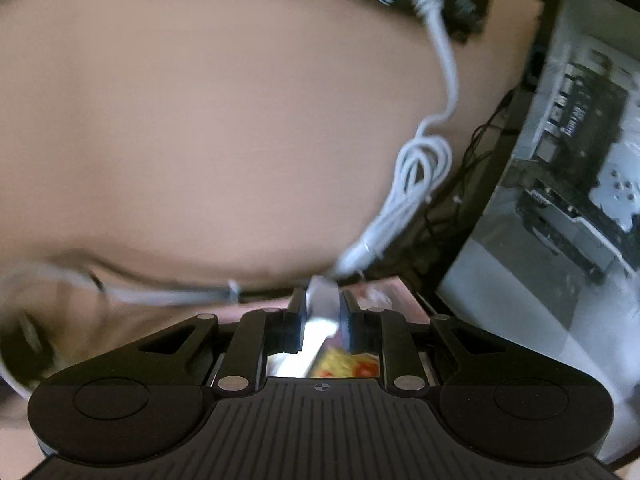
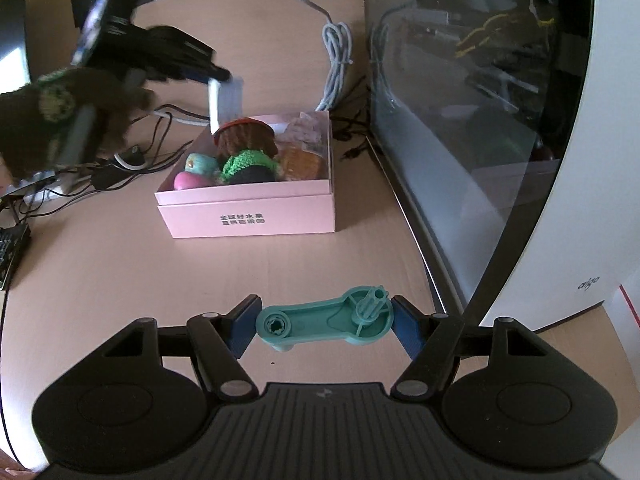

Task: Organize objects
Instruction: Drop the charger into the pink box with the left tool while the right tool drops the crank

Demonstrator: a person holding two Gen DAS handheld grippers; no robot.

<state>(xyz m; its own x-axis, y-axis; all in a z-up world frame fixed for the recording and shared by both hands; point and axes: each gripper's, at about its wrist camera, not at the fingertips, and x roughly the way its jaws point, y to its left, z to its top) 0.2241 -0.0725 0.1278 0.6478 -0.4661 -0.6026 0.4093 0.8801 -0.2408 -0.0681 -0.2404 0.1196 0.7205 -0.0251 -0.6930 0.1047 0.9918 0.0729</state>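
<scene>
While our left gripper (image 1: 320, 312) clamps a white piece (image 1: 320, 300), our right gripper (image 2: 324, 320) brackets the teal crank (image 2: 324, 318), touching both pads.

Motion-blurred desk surface (image 1: 200, 140) in left wrist view, white object (image 1: 320, 312) between left gripper (image 1: 322, 330) pads unidentifiable, pink box (image 2: 248, 216) mostly hidden there, gloved hand (image 2: 68, 120) smeared, keyboard (image 2: 12, 248) cut off by frame edge.
</scene>
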